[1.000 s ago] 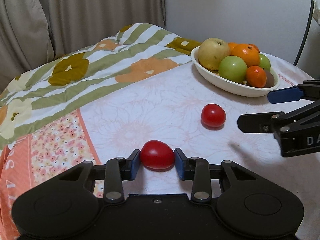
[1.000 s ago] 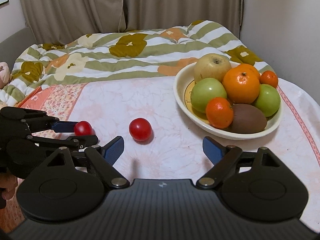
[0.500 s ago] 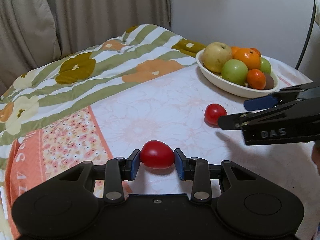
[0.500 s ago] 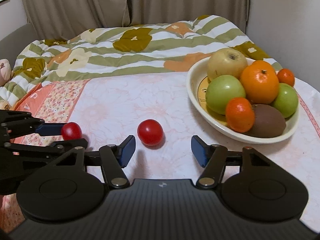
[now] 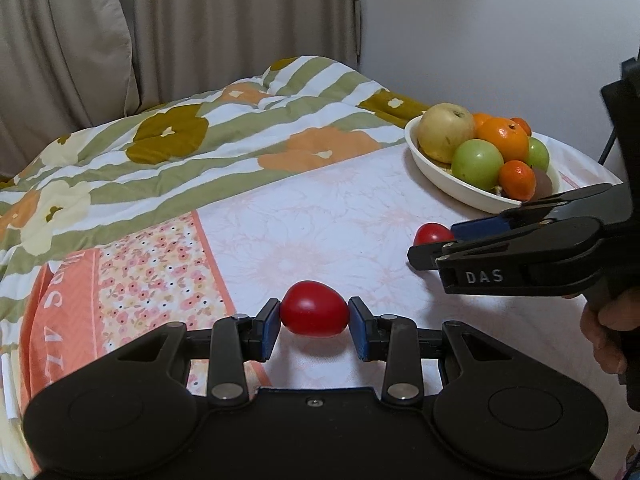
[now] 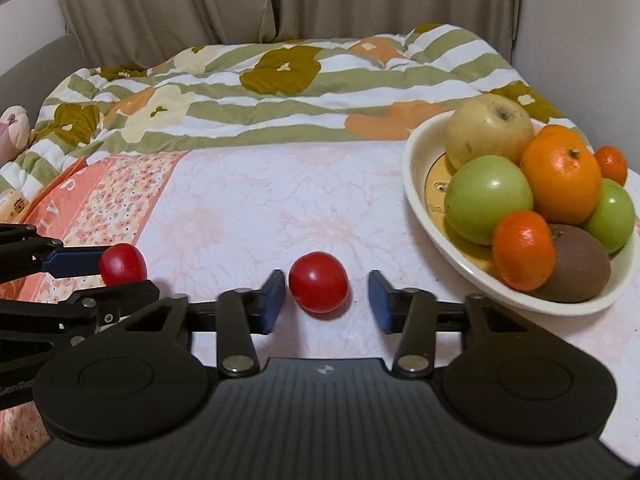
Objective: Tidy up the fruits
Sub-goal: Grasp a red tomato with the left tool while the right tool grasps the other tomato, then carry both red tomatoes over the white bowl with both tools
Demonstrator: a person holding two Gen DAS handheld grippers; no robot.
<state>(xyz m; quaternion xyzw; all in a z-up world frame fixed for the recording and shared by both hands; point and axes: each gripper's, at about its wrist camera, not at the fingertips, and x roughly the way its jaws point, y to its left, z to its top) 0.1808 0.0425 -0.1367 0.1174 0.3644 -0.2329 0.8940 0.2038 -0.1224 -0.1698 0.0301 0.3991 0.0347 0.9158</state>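
Note:
My left gripper [image 5: 314, 330] is shut on a red tomato [image 5: 314, 312] just above the white flowered cloth. A second red tomato [image 6: 318, 282] lies on the cloth between the blue pads of my right gripper [image 6: 326, 300]. Its jaws are closing; the left pad is nearly at the tomato and a gap shows on the right. In the left wrist view the right gripper [image 5: 436, 245] reaches in from the right around that second tomato [image 5: 430, 234]. In the right wrist view the left gripper [image 6: 126, 276] holds its tomato [image 6: 122, 264] at the left edge.
A cream oval bowl [image 6: 416, 184] at the right holds green and yellow apples, oranges and a brown fruit. A striped flowered quilt [image 6: 280, 92] covers the far side, with curtains behind. A hand [image 5: 608, 336] grips the right tool. A soft toy [image 6: 14, 132] sits far left.
The right gripper came forward and down to the loose tomato, and its jaws narrowed from wide apart to close around it. The left gripper kept hold of its tomato and stayed put.

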